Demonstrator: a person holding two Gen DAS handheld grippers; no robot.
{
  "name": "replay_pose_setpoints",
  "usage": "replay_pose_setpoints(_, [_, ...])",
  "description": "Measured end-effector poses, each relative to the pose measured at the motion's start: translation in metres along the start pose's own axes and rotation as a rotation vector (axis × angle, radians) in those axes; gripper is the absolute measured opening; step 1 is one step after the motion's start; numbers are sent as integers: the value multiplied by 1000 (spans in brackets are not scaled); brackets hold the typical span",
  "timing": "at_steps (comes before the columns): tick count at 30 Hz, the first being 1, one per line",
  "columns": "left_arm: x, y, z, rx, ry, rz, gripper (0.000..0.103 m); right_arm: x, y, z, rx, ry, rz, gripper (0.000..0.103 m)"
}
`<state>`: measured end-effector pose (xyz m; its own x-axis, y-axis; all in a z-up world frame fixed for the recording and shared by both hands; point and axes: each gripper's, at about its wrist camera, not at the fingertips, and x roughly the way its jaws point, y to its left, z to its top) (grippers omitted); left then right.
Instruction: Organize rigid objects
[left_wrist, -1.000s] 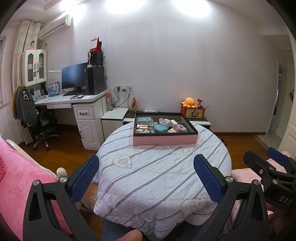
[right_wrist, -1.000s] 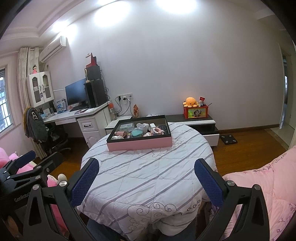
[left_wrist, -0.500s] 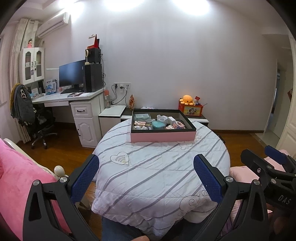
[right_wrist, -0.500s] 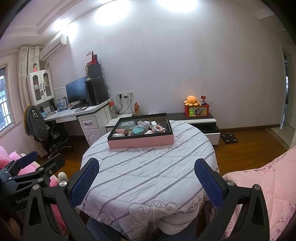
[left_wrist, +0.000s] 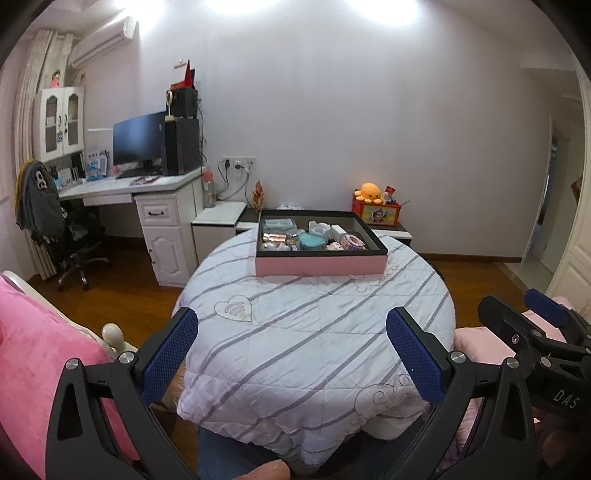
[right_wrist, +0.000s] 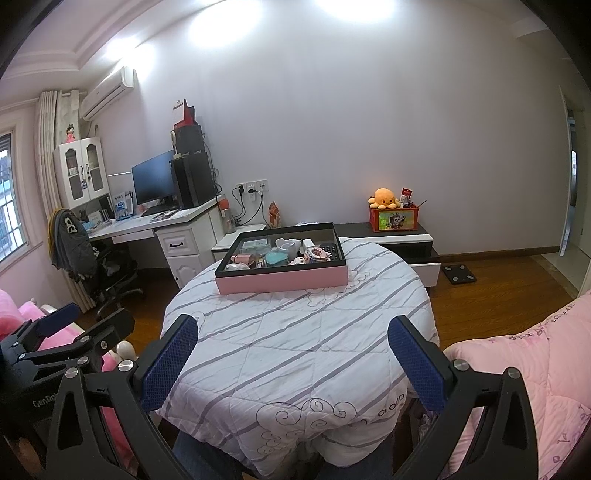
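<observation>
1. Bedroom walls are pale, and a round table with a striped quilt fills the middle of both views.
2. Left gripper hangs above the near edge of the table. Its blue fingers are spread wide and hold nothing.
3. Right gripper is beside it, also spread wide and holding nothing. Each one shows at the side of the other's view.
4. Straight ahead, on the far side of the table, sits the pink tray with a black rim. Small things lie inside it: a teal round case, a white cup, a pink patterned thing and more that are too small to name.
5. The tray's long side runs left to right, across the way the grippers point. It is well apart from both. From the left gripper it sits a bit to the right; from the right gripper a bit to the left. So neither hand looks clearly nearer.
6. I think the next move is a reach forward over the bare quilt.
7. Next to the picture from a second back, the tray sits a little higher in the left view, and the desk has slid over. The fingers are just as wide.
</observation>
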<state>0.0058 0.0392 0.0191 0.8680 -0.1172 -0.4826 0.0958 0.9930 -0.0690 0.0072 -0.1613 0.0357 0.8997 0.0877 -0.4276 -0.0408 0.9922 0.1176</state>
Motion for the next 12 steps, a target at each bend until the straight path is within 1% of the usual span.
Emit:
replay_pose_setpoints(2, [2, 2, 1, -5, 3, -5, 103, 0, 0, 0, -1, 0, 0, 103])
replay_pose_setpoints(7, [-3, 4, 0, 1, -26, 23, 103, 1, 0, -1, 0, 3, 1, 103])
replay_pose_setpoints(12, [-4, 6, 0, -6, -30, 18, 103, 1, 0, -1, -1, 3, 0, 103])
